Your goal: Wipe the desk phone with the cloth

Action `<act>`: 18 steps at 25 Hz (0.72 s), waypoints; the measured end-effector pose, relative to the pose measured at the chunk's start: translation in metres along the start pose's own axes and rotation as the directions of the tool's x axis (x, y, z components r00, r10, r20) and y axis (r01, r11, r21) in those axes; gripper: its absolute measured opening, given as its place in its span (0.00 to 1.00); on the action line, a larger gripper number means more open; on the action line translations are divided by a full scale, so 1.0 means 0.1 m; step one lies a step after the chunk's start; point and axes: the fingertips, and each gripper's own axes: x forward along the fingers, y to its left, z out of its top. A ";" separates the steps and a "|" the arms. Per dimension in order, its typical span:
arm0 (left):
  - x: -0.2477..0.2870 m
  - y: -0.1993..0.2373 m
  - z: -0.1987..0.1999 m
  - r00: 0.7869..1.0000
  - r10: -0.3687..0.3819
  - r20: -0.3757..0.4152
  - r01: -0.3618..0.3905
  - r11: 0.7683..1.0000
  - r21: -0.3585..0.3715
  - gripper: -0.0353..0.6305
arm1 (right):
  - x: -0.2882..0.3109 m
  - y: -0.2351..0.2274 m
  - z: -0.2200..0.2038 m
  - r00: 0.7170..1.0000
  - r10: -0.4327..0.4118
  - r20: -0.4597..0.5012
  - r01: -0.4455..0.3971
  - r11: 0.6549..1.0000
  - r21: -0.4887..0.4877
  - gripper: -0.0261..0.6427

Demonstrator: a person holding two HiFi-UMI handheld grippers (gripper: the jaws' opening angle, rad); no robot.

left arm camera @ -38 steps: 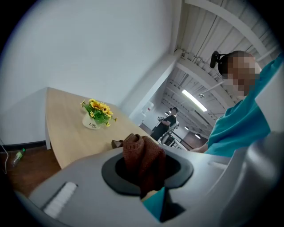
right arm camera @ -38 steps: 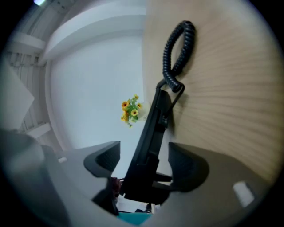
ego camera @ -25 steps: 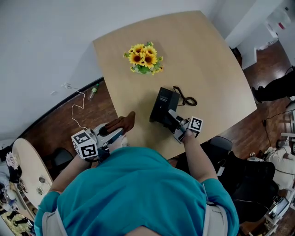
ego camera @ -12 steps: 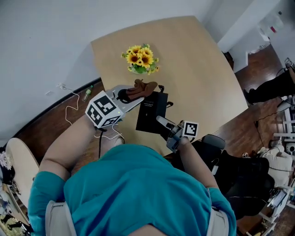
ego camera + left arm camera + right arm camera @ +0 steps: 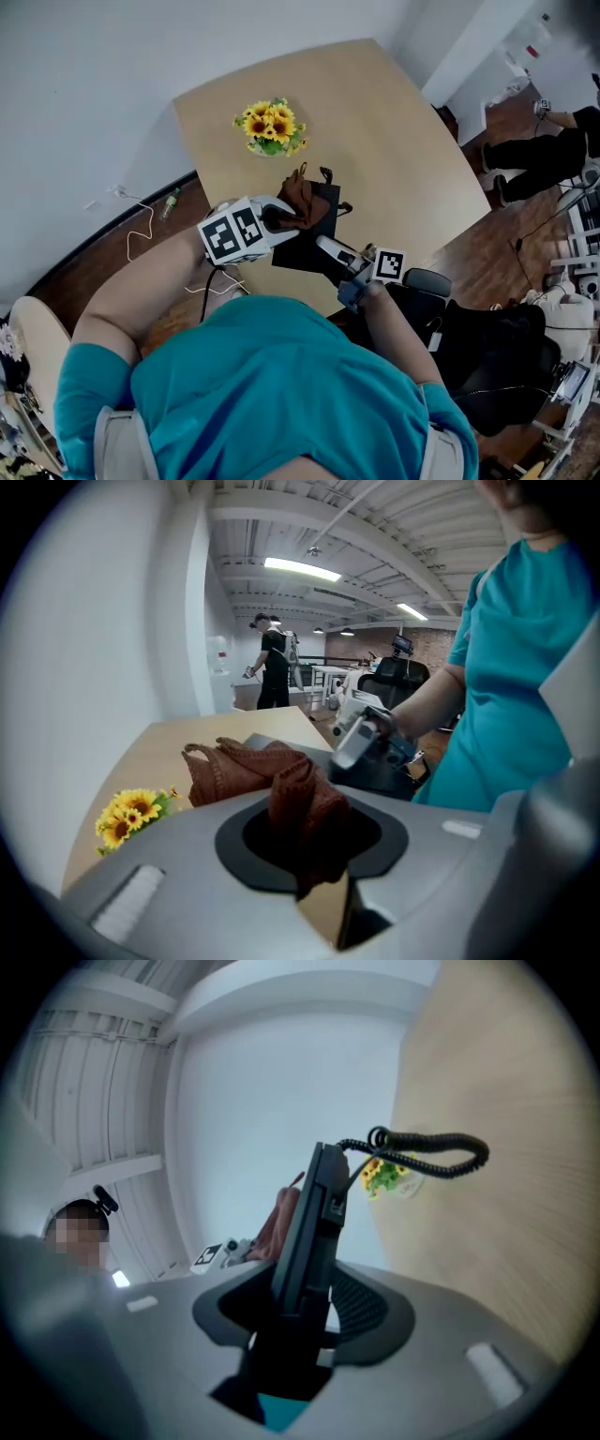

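Wiping is judged to be at its start, with nearly all of the phone left to be covered. On the table (image 5: 394, 112), near its near edge, the black phone (image 5: 302, 246) is seen tipped up off the wood rather than lying flat, its coiled cord (image 5: 422, 1152) trailing on the far side. The brown cloth (image 5: 300, 197) is draped over the phone's far left corner; whether it is pressed firmly onto the surface cannot be told, and no wiped patch can be made out. A bunch of sunflowers (image 5: 270, 127) stands well apart at the far left. The left gripper (image 5: 279, 217) is closed on a bunched fold of the cloth, which fills the gap between its jaws, the rest hanging loose beyond them. The right gripper (image 5: 326, 247) is set about half open and clamped on the phone's near right edge, so that the body is steadied edge-on between its jaws for the wiping.
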 end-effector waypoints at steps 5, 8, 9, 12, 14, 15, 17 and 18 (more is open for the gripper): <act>-0.05 -0.45 -0.17 0.995 -0.104 -0.003 0.104 0.994 -0.043 0.19 | -0.08 -0.07 0.13 0.999 -0.021 0.049 0.021 1.000 -0.016 0.32; -0.11 -0.65 -0.22 0.987 -0.157 0.023 0.158 0.984 -0.081 0.19 | -0.09 -0.04 0.17 0.998 -0.012 0.060 0.013 1.000 -0.028 0.32; -0.16 -0.66 -0.22 0.985 -0.165 0.041 0.169 0.981 -0.099 0.19 | -0.10 -0.03 0.18 0.998 -0.005 0.060 0.007 1.000 -0.029 0.32; -0.45 -0.29 -0.12 0.990 -0.072 0.122 0.089 0.985 -0.147 0.19 | -0.07 0.01 0.15 0.999 0.013 0.051 -0.012 1.000 -0.018 0.32; -0.67 0.19 0.08 0.983 0.059 0.176 -0.029 0.986 -0.166 0.19 | -0.04 0.07 0.10 0.999 0.027 0.033 -0.026 1.000 -0.012 0.32; -0.75 0.41 0.20 0.974 0.116 0.195 -0.084 0.983 -0.164 0.19 | -0.02 0.12 0.07 0.999 0.040 0.023 -0.039 0.999 -0.009 0.32; -0.82 0.69 0.37 0.959 0.191 0.208 -0.165 0.977 -0.137 0.19 | 0.04 0.22 0.03 0.997 0.074 0.007 -0.074 0.997 -0.004 0.32; -0.82 0.76 0.41 0.957 0.208 0.203 -0.187 0.975 -0.119 0.19 | 0.07 0.28 0.01 0.996 0.092 0.001 -0.092 0.996 -0.003 0.32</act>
